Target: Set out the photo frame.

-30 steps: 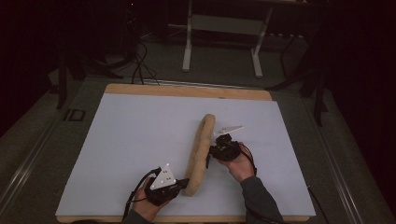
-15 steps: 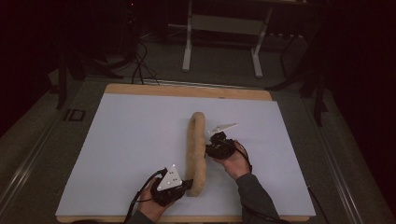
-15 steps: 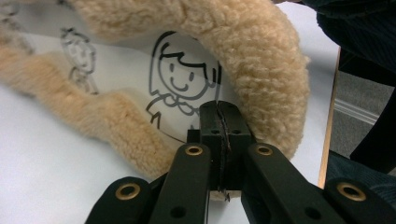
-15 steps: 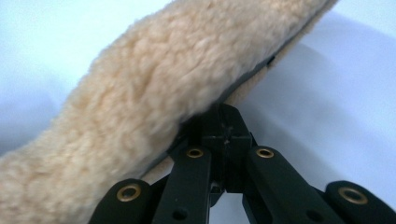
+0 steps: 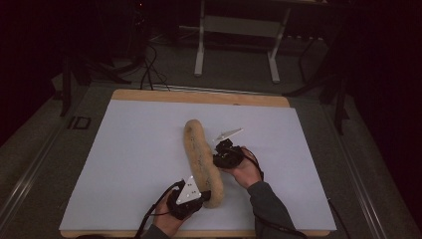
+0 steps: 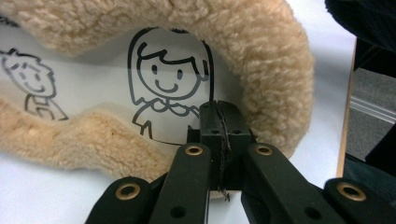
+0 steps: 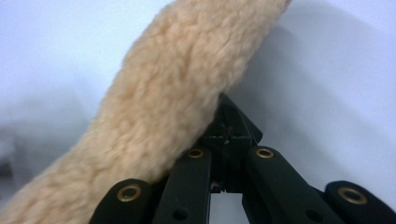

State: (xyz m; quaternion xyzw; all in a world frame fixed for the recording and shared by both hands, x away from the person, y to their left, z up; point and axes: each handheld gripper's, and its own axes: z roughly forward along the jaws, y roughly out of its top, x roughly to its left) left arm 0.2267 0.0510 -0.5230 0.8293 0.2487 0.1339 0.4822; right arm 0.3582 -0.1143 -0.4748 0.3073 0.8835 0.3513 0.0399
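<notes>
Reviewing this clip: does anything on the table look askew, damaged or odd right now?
Nothing looks damaged or spilled. The tan fleece item lies rolled long and narrow, slanted across the white table cover. In the left gripper view its plush edges curl up around a white lining printed with cartoon figures. Both tongs, left and right, are shut at its edges.

We see a white table (image 5: 124,164) with a wooden edge (image 5: 199,97), and a metal stand (image 5: 236,27) on the dark floor (image 5: 45,149) beyond

In the left gripper view, the closed black jaws are covering the lower body of the drawn girl (image 6: 163,88) beside the fleecy insole (image 6: 261,56), whose left end and second drawn figure (image 6: 32,86) are running off the picture's left edge.
</notes>
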